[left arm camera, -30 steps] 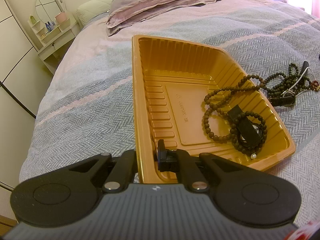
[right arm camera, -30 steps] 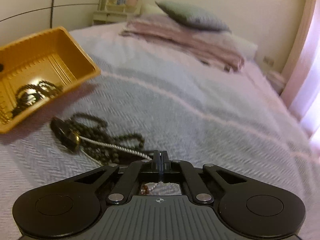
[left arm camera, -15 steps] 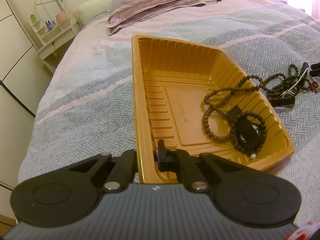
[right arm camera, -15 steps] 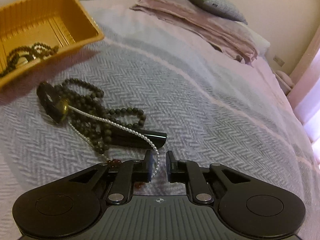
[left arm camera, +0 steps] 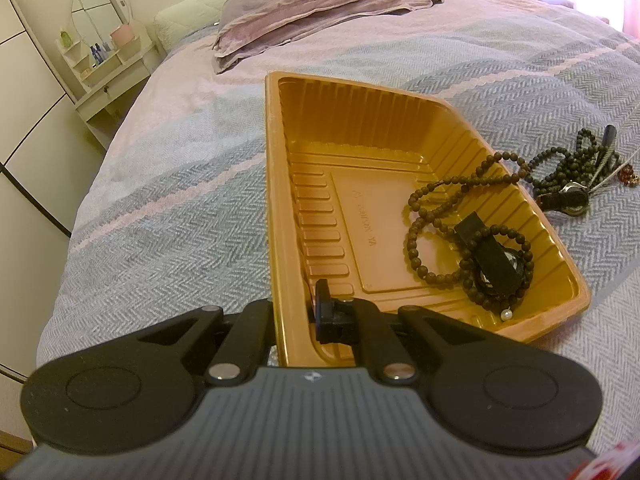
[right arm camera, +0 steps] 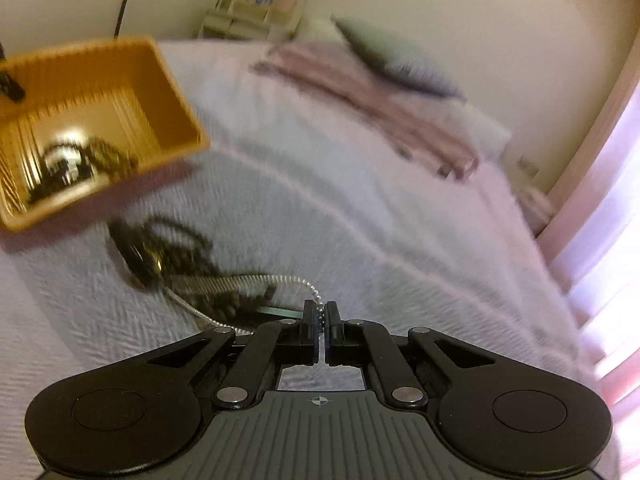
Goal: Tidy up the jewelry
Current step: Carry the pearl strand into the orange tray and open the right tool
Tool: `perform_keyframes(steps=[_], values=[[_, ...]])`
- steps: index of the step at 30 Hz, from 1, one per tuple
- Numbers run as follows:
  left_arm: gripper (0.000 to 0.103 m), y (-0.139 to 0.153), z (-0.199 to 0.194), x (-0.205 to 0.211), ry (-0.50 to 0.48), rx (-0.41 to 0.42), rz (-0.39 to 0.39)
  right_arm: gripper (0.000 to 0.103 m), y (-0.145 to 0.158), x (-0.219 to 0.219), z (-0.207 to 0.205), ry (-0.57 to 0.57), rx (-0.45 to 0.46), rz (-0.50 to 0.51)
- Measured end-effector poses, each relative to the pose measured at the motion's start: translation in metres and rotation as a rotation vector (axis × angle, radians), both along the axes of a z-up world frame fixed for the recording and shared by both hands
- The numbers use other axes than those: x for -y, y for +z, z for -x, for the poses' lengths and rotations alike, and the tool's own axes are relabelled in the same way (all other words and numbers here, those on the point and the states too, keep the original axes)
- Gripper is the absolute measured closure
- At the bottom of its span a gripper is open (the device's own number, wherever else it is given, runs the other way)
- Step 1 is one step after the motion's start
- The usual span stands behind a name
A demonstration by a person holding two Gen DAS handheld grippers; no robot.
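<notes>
We see the tray (left arm camera: 280,184) on the bedspread (left arm camera: 168,200), a bead strand (left arm camera: 432,216) inside it at four o'clock. At two o'clock, a jewelry heap (left arm camera: 572,184) lies outside; pillows (left arm camera: 320,4) sit at twelve.

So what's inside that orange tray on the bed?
Inside the orange tray lies a long string of dark beads, a beaded bracelet and a black strap over something shiny, plus one white pearl. Whatever sits under the strap is covered.

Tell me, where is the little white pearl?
In the left wrist view, the white pearl lies inside the orange tray, near its front right corner, beside the dark bead bracelet.
</notes>
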State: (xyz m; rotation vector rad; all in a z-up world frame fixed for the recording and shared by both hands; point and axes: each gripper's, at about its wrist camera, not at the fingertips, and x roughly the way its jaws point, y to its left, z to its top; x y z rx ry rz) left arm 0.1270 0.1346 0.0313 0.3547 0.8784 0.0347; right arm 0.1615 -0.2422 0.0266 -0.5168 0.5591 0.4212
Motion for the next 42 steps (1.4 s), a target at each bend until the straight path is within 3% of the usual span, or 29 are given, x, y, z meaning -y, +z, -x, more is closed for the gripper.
perform_keyframes(steps=[9, 18, 24, 34, 42], values=[[0.1, 0.001, -0.001, 0.0, -0.004, 0.005, 0.0, 0.1, 0.077, -0.005, 0.038, 0.044, 0.163, -0.012], [0.1, 0.002, 0.0, 0.0, -0.013, 0.006, -0.002, 0.1, 0.12, -0.043, 0.04, 0.19, 0.176, -0.041], [0.1, 0.0, -0.001, -0.002, -0.01, 0.003, 0.003, 0.1, 0.145, -0.1, 0.034, 0.358, 0.167, -0.126], [0.1, -0.002, 0.0, -0.005, -0.011, 0.009, 0.022, 0.1, 0.121, -0.208, 0.005, 0.542, 0.077, -0.168], [0.1, -0.002, 0.001, -0.008, -0.011, 0.011, 0.034, 0.1, 0.078, -0.243, -0.044, 0.483, -0.023, -0.151]])
